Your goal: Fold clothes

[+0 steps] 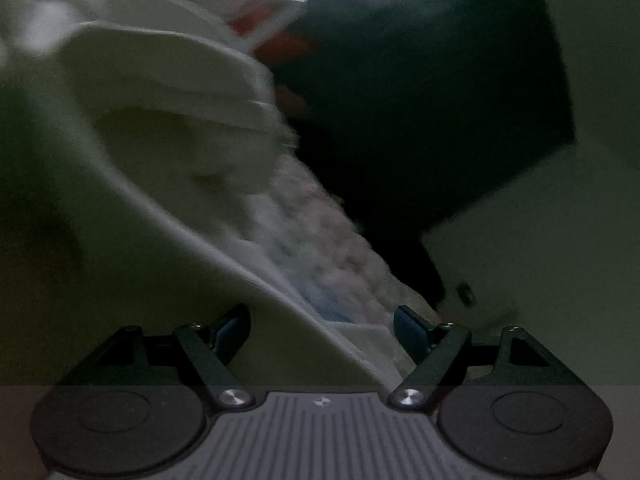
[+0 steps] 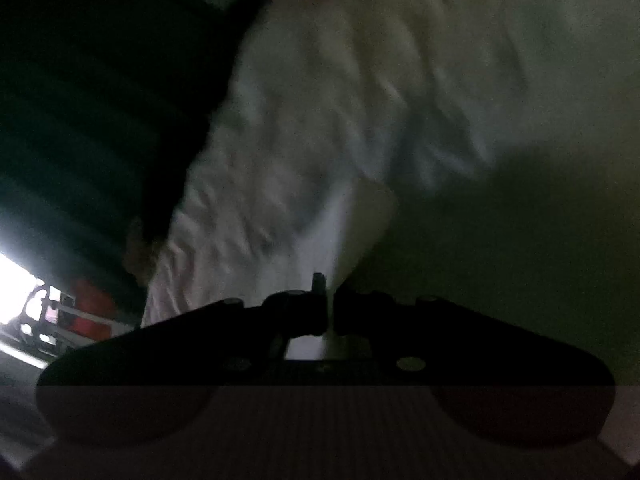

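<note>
The picture is dim and blurred. In the left wrist view a cream garment (image 1: pixel 140 160) lies in thick folds across the left half, and its edge runs down between the fingers of my left gripper (image 1: pixel 322 330). That gripper is open, with its pads clear of the cloth. A pinkish patterned fabric (image 1: pixel 320 248) lies beside the cream folds. In the right wrist view my right gripper (image 2: pixel 330 304) is shut on a thin edge of a wrinkled white garment (image 2: pixel 320 140), which stretches up and away from the fingertips.
A large dark shape (image 1: pixel 420 100) fills the upper right of the left wrist view and shows at the left (image 2: pixel 100 100) in the right wrist view. Something red (image 1: pixel 280 46) and a bright window (image 2: pixel 16 280) lie beyond. A pale surface (image 2: pixel 540 260) spreads to the right.
</note>
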Motion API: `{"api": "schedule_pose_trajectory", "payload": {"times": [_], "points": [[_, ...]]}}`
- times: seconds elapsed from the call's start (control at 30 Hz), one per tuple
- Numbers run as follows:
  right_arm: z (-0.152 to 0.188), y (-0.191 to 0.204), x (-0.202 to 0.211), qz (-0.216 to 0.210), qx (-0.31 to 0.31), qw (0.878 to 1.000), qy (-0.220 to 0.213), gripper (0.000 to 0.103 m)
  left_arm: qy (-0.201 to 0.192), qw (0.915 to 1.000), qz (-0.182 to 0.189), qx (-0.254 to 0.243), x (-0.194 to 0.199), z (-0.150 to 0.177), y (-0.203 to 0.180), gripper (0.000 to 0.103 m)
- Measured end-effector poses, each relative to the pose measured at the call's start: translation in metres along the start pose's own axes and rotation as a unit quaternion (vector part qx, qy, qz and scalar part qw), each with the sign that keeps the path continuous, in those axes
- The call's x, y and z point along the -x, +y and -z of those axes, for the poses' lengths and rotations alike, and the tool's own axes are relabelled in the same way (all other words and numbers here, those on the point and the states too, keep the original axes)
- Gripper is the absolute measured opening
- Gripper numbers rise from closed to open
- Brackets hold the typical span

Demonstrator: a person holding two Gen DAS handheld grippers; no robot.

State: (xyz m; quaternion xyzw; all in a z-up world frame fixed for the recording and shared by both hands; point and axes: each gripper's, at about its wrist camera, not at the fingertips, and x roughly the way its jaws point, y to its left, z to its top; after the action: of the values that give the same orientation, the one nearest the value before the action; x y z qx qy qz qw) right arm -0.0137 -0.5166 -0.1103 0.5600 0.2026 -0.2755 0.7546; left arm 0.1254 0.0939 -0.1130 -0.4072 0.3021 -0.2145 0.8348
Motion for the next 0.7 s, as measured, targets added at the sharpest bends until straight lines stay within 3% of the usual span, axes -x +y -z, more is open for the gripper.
{"api": "schedule_pose_trajectory", "payload": {"times": [0.13, 0.23, 0.33, 0.5, 0.6, 0.67, 0.7], "points": [[-0.005, -0.004, 0.002, -0.015, -0.009, 1.0, 0.016, 0.007, -0.033, 0.9946, -0.082, 0.055, 0.025, -0.01, 0.022, 0.081], [-0.002, 0.006, 0.003, -0.007, 0.025, 1.0, 0.013, 0.007, -0.066, 0.9819, -0.14, 0.109, 0.051, -0.024, 0.041, 0.081], [-0.004, 0.006, 0.005, 0.003, 0.047, 0.999, 0.012, 0.007, -0.107, 0.9599, -0.175, 0.191, 0.078, -0.042, 0.066, 0.08], [-0.003, -0.004, 0.006, 0.001, 0.032, 0.999, 0.008, 0.007, -0.189, 0.9038, -0.229, 0.308, 0.117, -0.069, 0.102, 0.074], [-0.005, -0.007, -0.003, 0.0, 0.021, 1.0, 0.012, 0.007, -0.224, 0.8798, -0.243, 0.341, 0.127, -0.084, 0.118, 0.069], [-0.005, -0.01, -0.01, -0.001, 0.006, 1.0, 0.013, 0.007, -0.234, 0.8742, -0.253, 0.342, 0.129, -0.095, 0.122, 0.058], [-0.005, -0.012, -0.013, -0.002, 0.0, 1.0, 0.013, 0.007, -0.229, 0.8765, -0.26, 0.334, 0.128, -0.101, 0.122, 0.04]]}}
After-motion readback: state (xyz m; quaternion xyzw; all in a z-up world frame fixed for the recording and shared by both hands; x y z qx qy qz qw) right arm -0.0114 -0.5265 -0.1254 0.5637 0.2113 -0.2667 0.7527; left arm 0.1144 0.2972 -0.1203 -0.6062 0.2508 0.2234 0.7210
